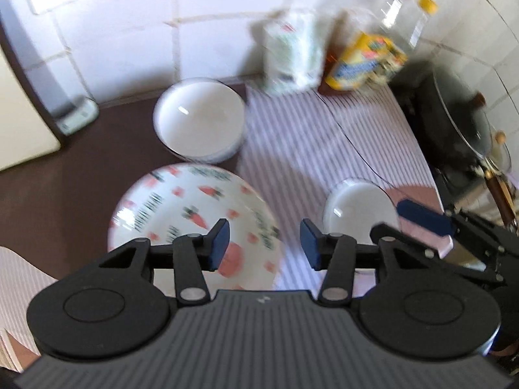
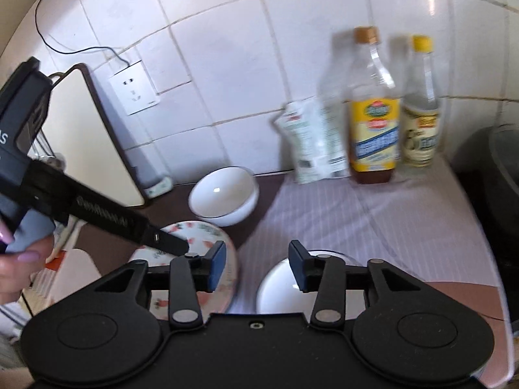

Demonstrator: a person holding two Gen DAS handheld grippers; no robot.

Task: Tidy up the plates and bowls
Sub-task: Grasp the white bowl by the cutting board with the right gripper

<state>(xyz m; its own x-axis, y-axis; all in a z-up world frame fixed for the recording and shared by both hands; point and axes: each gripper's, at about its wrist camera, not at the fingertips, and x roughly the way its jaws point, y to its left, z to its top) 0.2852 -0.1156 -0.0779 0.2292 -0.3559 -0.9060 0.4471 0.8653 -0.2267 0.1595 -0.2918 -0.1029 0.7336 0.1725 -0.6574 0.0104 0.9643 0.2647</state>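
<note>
Bright daylight, fisheye bending and motion blur in both wrist views.

The white tiled wall (image 2: 227, 48) is washed out towards the top, and its grout lines are bent into curves near the edges. Small specular highlights are seen inside the white bowl (image 1: 199, 120) and on the carrot-patterned plate (image 1: 191, 217). The bottles (image 1: 366, 55) and the pouch (image 1: 292, 52) are smeared by motion in the left wrist view; in the right wrist view they are rendered more sharply. Soft shadows are cast on the wall behind the bottles.
</note>
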